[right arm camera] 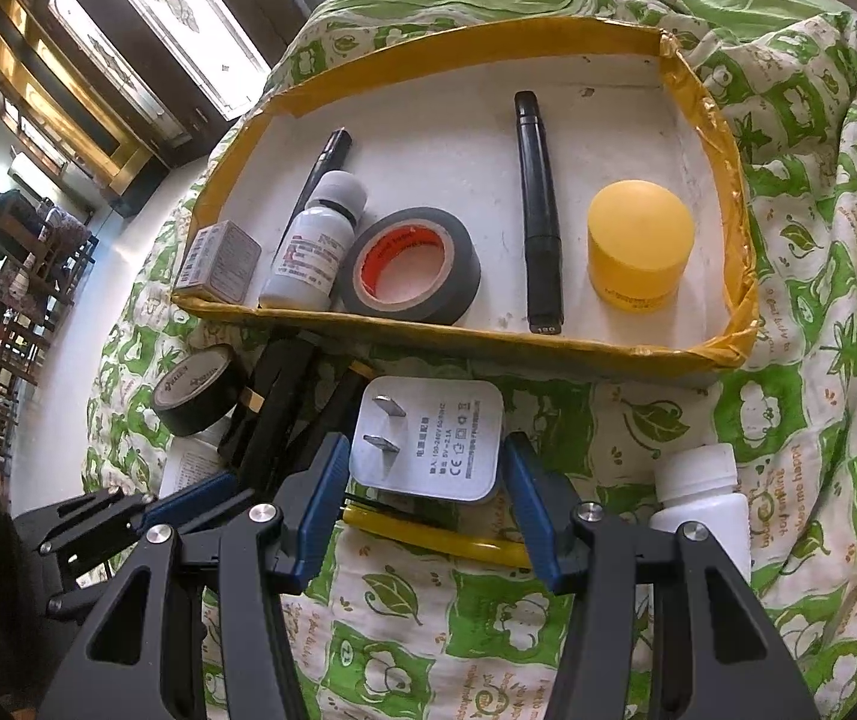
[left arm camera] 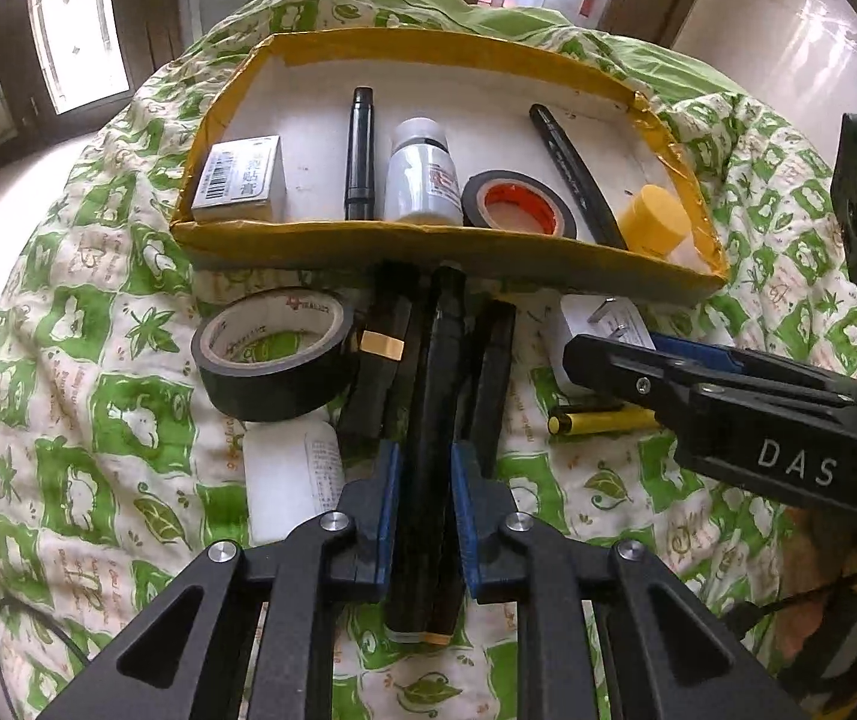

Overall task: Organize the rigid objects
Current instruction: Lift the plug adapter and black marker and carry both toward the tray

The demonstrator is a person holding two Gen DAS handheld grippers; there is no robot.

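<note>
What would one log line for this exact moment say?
left gripper: shut on black marker | right gripper: open around white charger | tray: six items inside | surface: green quilt

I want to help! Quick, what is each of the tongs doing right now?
Left tongs: shut on the black pen.
Right tongs: open, one finger on each side of the white charger plug, not yet squeezing it.
</note>
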